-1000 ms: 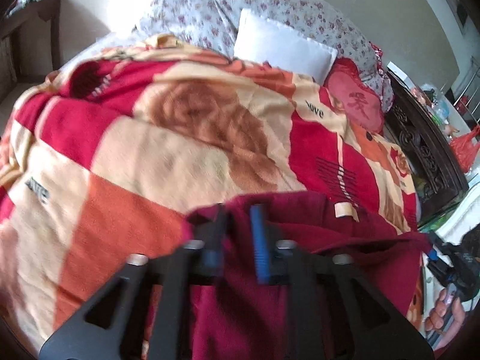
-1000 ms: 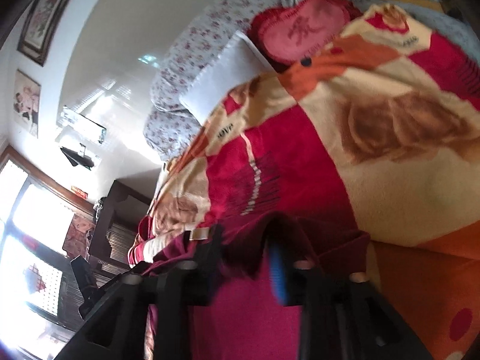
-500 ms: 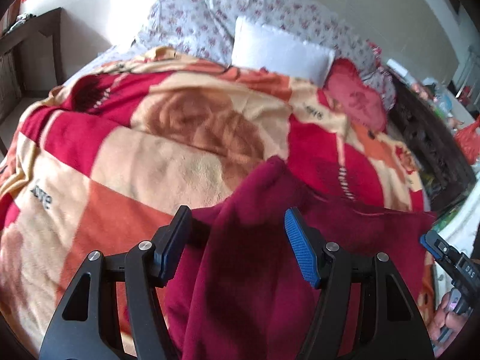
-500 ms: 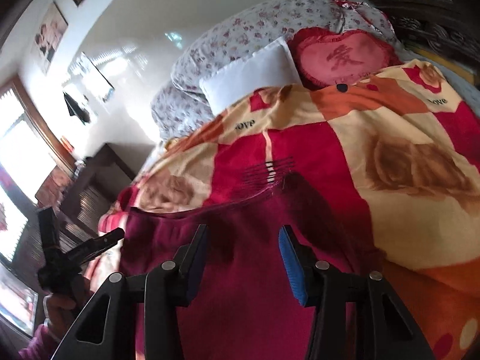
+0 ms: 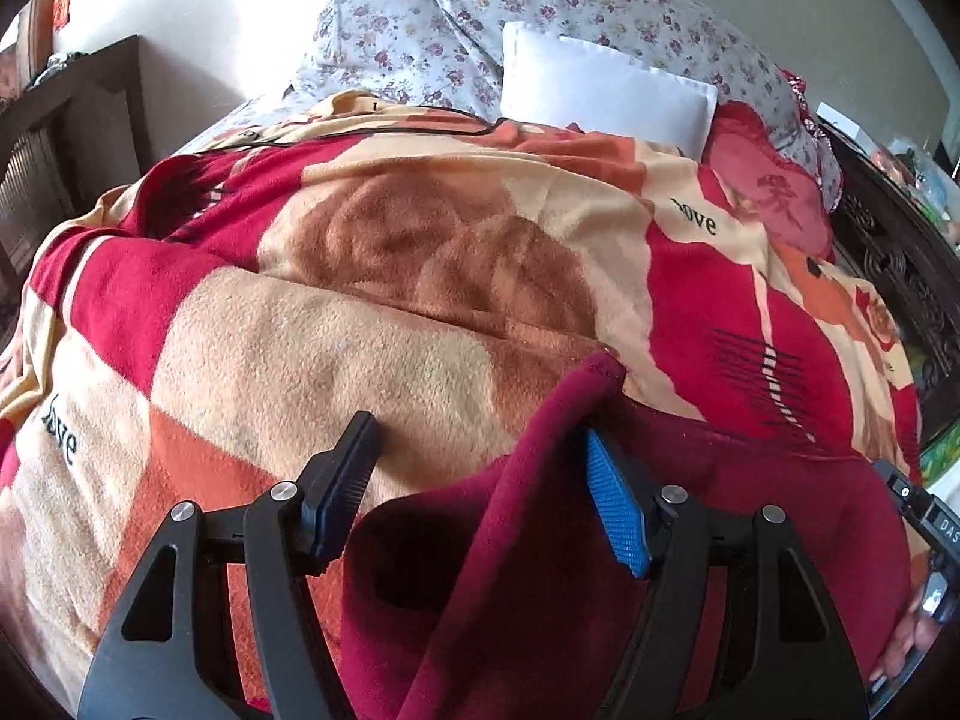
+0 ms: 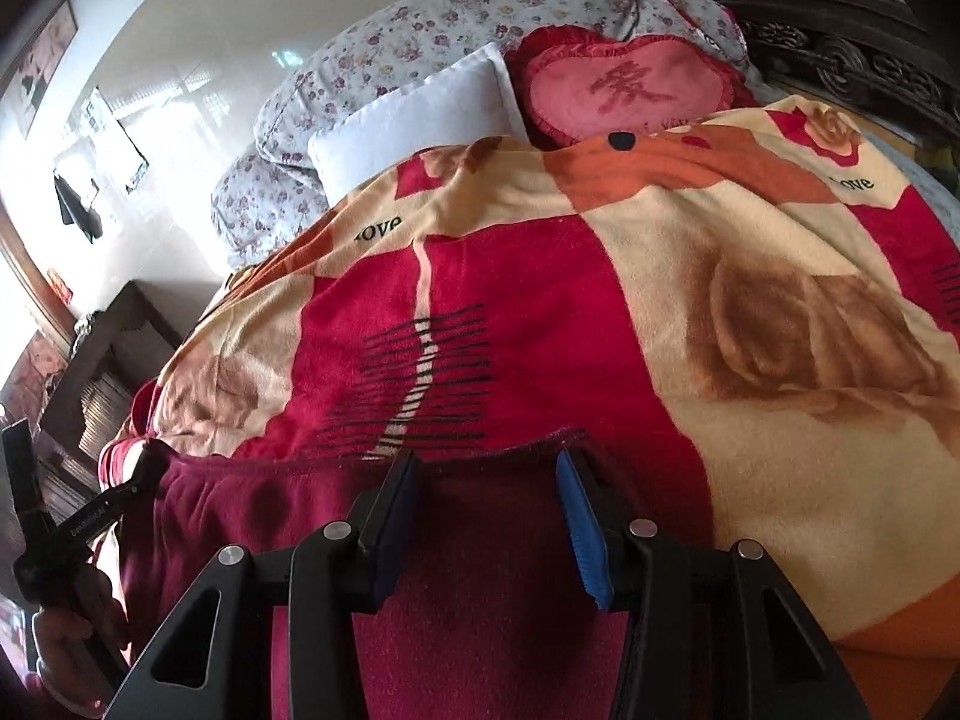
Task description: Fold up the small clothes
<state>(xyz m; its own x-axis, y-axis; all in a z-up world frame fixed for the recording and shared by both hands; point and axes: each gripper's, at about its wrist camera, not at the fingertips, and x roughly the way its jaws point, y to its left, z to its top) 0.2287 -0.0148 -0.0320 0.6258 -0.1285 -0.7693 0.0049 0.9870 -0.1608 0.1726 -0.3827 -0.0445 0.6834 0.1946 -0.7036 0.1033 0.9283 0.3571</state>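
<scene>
A dark maroon garment [image 5: 528, 546] lies on the bed blanket [image 5: 372, 324]. In the left wrist view one corner of it is bunched up and peaks between my jaws. My left gripper [image 5: 480, 474] is open, with that raised corner against its right finger. In the right wrist view the maroon garment [image 6: 480, 588] lies flat, its far hem straight across. My right gripper [image 6: 486, 492] is open just over that hem, holding nothing. The other gripper shows at each view's edge.
A red, orange and cream blanket [image 6: 600, 300] covers the bed. A white pillow [image 5: 606, 90], floral pillows [image 5: 420, 36] and a red heart cushion [image 6: 624, 84] lie at the head. Dark carved furniture [image 5: 900, 276] stands on the right and a dark wooden cabinet [image 5: 72, 132] on the left.
Both grippers were shut on the garment's edge a second ago and have opened. The garment has dropped onto the blanket, flat under the right gripper, bunched at the left.
</scene>
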